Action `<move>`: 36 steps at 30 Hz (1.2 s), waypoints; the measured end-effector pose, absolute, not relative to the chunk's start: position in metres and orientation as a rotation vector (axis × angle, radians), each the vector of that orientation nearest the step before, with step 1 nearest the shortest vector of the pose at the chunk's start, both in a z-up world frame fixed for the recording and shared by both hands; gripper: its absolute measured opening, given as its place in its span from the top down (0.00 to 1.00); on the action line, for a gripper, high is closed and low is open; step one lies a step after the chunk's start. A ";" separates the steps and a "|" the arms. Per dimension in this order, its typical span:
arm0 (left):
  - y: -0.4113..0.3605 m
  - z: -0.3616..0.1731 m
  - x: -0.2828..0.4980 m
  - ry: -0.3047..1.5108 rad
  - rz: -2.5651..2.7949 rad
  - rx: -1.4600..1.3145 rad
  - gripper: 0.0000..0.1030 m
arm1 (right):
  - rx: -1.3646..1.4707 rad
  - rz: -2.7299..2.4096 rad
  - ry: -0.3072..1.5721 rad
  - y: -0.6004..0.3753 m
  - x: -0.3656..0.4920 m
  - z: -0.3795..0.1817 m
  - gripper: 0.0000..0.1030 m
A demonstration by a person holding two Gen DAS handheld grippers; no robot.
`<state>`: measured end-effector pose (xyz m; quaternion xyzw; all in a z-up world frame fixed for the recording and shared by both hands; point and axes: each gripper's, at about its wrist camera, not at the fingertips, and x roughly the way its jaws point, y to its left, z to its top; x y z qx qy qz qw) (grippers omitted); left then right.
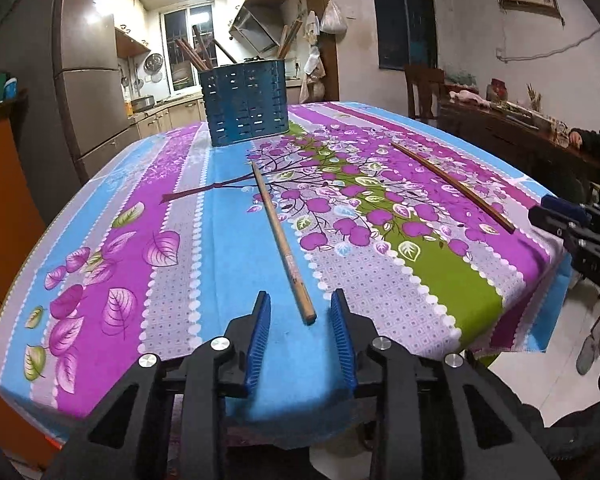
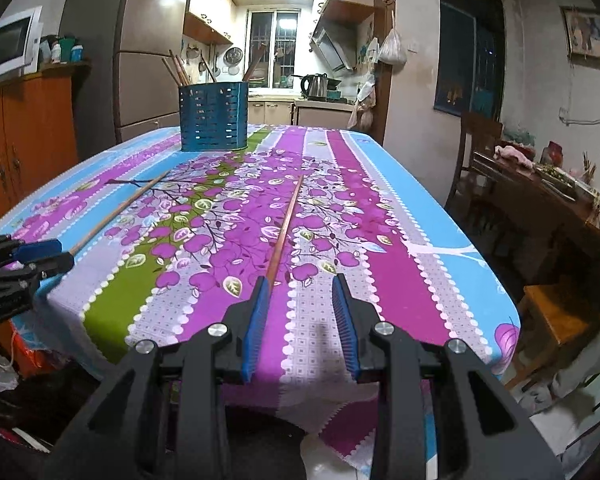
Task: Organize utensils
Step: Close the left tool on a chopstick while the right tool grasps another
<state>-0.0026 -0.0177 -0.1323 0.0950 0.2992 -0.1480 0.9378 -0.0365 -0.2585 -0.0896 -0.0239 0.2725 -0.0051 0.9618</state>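
Wooden pale chopstick (image 1: pixel 284 244) lies between left gripper (image 1: pixel 302 312) spread jaws, w/ tip off-centre; closing could nudge it away.

both the left gripper (image 1: pixel 302 300) and the right gripper (image 2: pixel 302 284) are built from matte black plastic arms. ribbed blue pads (image 1: pixel 260 340) are fitted inside the fingers, and round silver screws (image 2: pixel 217 331) are seen on the joints.

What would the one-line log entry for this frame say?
left gripper: open over pale chopstick | right gripper: open beside reddish chopstick | blue holder: upright, far end
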 end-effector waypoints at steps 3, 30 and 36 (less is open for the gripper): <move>-0.016 -0.134 -0.002 0.598 -0.290 0.172 0.79 | -0.067 -0.024 0.533 -0.256 -0.038 -0.092 0.70; -0.016 -0.139 -0.001 0.539 -0.264 0.227 0.91 | 0.039 0.023 0.538 -0.246 -0.021 -0.110 0.90; -0.012 -0.139 -0.001 0.537 -0.287 0.210 0.92 | 0.088 -0.006 0.521 -0.246 -0.025 -0.110 0.95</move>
